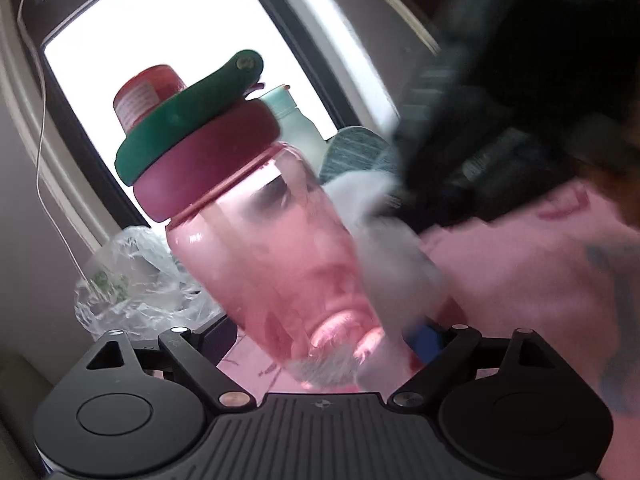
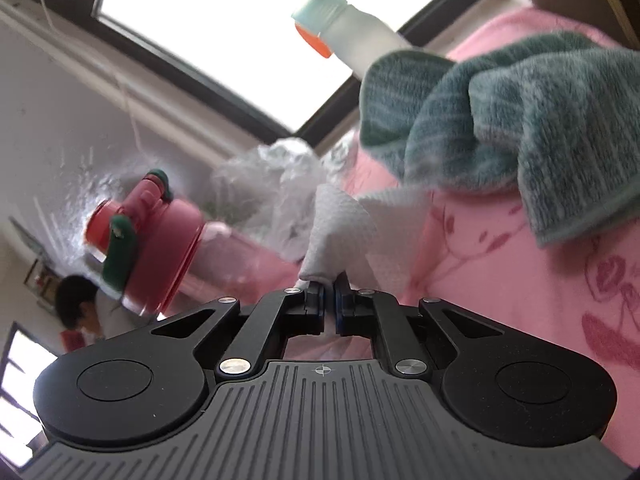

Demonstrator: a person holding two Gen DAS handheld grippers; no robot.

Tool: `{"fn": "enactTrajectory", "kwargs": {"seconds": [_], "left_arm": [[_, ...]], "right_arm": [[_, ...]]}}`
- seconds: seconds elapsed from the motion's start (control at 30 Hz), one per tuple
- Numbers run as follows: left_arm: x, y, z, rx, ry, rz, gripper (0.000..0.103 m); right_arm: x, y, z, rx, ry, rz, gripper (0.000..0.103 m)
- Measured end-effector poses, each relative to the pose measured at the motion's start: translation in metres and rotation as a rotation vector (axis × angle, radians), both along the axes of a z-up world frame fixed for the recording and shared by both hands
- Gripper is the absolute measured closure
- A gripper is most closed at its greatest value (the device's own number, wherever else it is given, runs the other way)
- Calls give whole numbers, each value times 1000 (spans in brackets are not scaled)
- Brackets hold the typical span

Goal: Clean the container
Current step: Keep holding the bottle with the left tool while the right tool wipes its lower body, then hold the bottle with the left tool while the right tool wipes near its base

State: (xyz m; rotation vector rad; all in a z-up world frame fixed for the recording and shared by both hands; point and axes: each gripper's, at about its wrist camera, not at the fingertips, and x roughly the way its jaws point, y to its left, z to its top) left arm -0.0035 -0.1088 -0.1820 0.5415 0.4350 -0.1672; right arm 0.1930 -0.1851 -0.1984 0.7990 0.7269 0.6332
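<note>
Right gripper [image 2: 328, 286] pinched tight on a crumpled white paper towel [image 2: 340, 224], pressed against the side of the bottle. Left gripper [image 1: 320, 344] clamped around the base of a translucent pink bottle [image 1: 280, 256], tilted, maroon lid [image 1: 208, 164] and green strap [image 1: 188, 120] on top. Behind, on pink floral cloth [image 2: 520, 280]: teal towel [image 2: 520, 120], clear plastic bag [image 1: 136, 280], pale bottle with orange cap [image 2: 360, 36], all below a bright window [image 2: 240, 32].

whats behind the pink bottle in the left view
Behind the pink bottle stand a red-capped jar, a white bottle and a crumpled plastic bag; their lower parts are hidden.
</note>
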Motion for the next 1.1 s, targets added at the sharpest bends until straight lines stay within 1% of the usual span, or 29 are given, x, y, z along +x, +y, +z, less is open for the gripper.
{"fn": "enactTrajectory", "kwargs": {"seconds": [0.03,0.1,0.2,0.23,0.3,0.37,0.4,0.43,0.5,0.53,0.57,0.6,0.63,0.73,0.77,0.8,0.83,0.87,0.93,0.97,1.0,1.03,1.07,1.1], "left_arm": [[1,0,1,-8,1,0,16],[-1,-3,-1,14,-10,-7,15],[5,3,-5,22,-15,-11,15],[5,5,-5,18,-14,-13,15],[9,9,-5,10,-13,-17,15],[7,5,-6,39,-20,-25,15],[7,5,-6,47,-24,-25,15],[9,7,-6,41,-23,-22,15],[4,5,-5,28,-18,-22,15],[6,7,-5,27,-17,-21,15],[6,6,-5,30,-18,-21,15],[5,6,-5,36,-18,-24,15],[5,5,-6,44,-17,-27,15],[3,5,-7,59,-20,-36,15],[3,6,-7,58,-21,-37,15],[3,7,-7,56,-20,-38,15],[3,7,-6,53,-19,-38,15],[4,8,-6,51,-19,-38,15],[5,9,-6,51,-21,-41,15],[5,9,-7,53,-22,-45,15],[5,9,-7,55,-22,-44,15],[5,9,-7,54,-21,-41,15],[5,10,-7,49,-20,-40,15],[6,10,-6,47,-19,-41,15]], "right_arm": [[-7,-1,3,-13,-3,24,93],[-18,3,7,-52,-15,81,93],[-20,7,13,-103,-45,76,93],[-23,4,15,-89,-68,60,93],[-28,-6,24,26,-158,41,93],[-33,-15,30,136,-224,11,93],[-32,-17,29,165,-225,-22,93],[-29,-18,24,184,-197,-47,92],[-18,-18,11,210,-102,-63,92],[-12,-16,5,196,-45,-62,92],[-7,-13,-1,158,7,-60,92],[-4,-9,-5,104,49,-55,92],[-2,-4,-7,29,81,-42,92],[-2,11,-8,-152,99,-4,92],[-2,14,-6,-186,89,2,92],[-4,14,-2,-190,64,-1,92],[-7,11,3,-164,26,-16,92],[-11,5,10,-110,-27,-33,92],[-20,-10,22,40,-152,-52,92],[-22,-16,25,123,-193,-58,92],[-20,-20,25,187,-202,-61,92],[-16,-20,21,221,-177,-64,91],[-10,-20,15,233,-128,-70,91],[-5,-20,6,219,-61,-72,91]]}}
